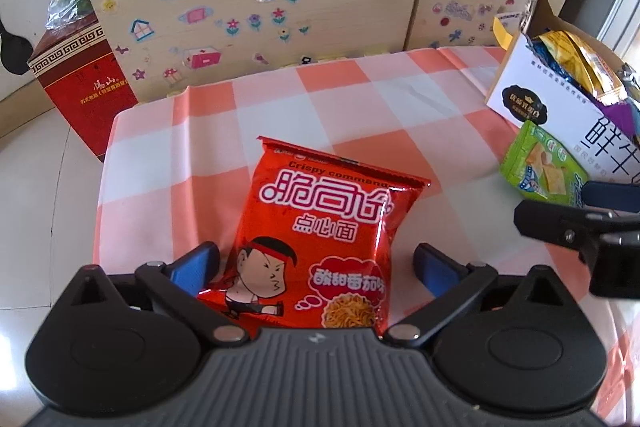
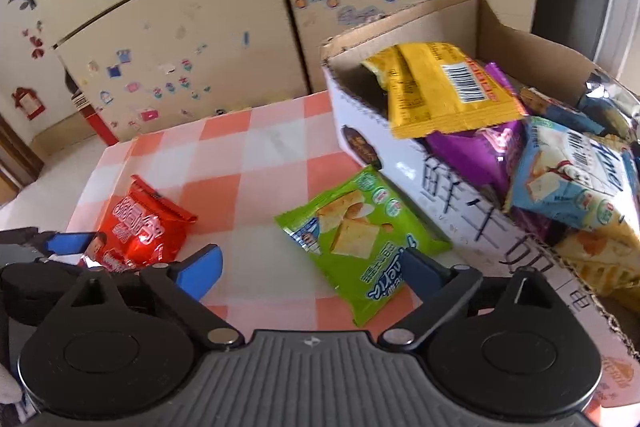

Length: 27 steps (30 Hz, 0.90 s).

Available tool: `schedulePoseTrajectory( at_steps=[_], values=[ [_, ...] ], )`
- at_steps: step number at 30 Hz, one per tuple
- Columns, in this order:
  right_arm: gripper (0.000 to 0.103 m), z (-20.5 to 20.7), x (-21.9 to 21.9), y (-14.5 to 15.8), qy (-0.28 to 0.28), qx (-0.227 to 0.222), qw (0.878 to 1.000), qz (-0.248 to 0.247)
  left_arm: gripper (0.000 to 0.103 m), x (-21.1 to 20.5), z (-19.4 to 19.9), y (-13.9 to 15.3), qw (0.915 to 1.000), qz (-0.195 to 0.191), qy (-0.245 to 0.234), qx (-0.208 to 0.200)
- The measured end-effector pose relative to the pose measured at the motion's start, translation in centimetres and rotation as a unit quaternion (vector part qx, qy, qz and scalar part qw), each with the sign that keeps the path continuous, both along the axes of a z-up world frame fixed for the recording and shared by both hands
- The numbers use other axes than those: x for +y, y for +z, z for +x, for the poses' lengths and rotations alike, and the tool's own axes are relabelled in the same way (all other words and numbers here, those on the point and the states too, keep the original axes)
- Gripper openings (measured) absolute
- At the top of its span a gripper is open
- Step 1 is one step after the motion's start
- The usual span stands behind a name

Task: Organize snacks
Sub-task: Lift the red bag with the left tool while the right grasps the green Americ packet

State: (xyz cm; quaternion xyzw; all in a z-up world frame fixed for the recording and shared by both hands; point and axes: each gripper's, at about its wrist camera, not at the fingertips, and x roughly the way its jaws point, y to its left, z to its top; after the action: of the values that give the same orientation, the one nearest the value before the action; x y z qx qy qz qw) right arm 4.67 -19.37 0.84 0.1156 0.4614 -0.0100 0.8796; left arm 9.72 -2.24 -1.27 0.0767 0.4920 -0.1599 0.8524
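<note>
Left gripper [image 1: 316,263] wide open, blue fingers either side of red noodle pkt [image 1: 320,243], which lies flat near tablecloth [image 1: 280,107] left edge; bare cloth beyond. Right gripper [image 2: 312,267] wide open, holding nothing, green chip pkt [image 2: 360,239] between its fingers, just beside snack-filled box [image 2: 432,195] at right edge.

- The red snack bag [image 1: 320,243] is wrapped in glossy foil plastic.
- The tabletop [image 1: 280,115] is covered by matt checked cloth.
- The box [image 2: 400,163] is made of corrugated cardboard with a smooth printed face.
</note>
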Motion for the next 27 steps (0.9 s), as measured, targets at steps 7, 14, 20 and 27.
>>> schedulePoseTrajectory(
  at_steps=[7,14,20,27],
  values=[
    [0.098,0.1,-0.5,0.6,0.025,0.007,0.996,0.083,0.103,0.2,0.1,0.0,1.0,-0.002,-0.008,0.003],
    [0.098,0.1,-0.7,0.5,0.0,-0.012,1.0,0.017,0.103,0.2,-0.1,0.0,0.9999,0.0,-0.009,0.003],
    [0.099,0.4,-0.5,0.0,0.028,-0.009,0.999,0.032,0.102,0.5,-0.4,0.0,0.9999,-0.002,-0.015,-0.001],
    [0.097,0.4,-0.4,1.4,0.039,-0.023,0.997,0.058,0.103,1.3,-0.7,0.1,0.9999,0.007,-0.008,-0.008]
  ],
)
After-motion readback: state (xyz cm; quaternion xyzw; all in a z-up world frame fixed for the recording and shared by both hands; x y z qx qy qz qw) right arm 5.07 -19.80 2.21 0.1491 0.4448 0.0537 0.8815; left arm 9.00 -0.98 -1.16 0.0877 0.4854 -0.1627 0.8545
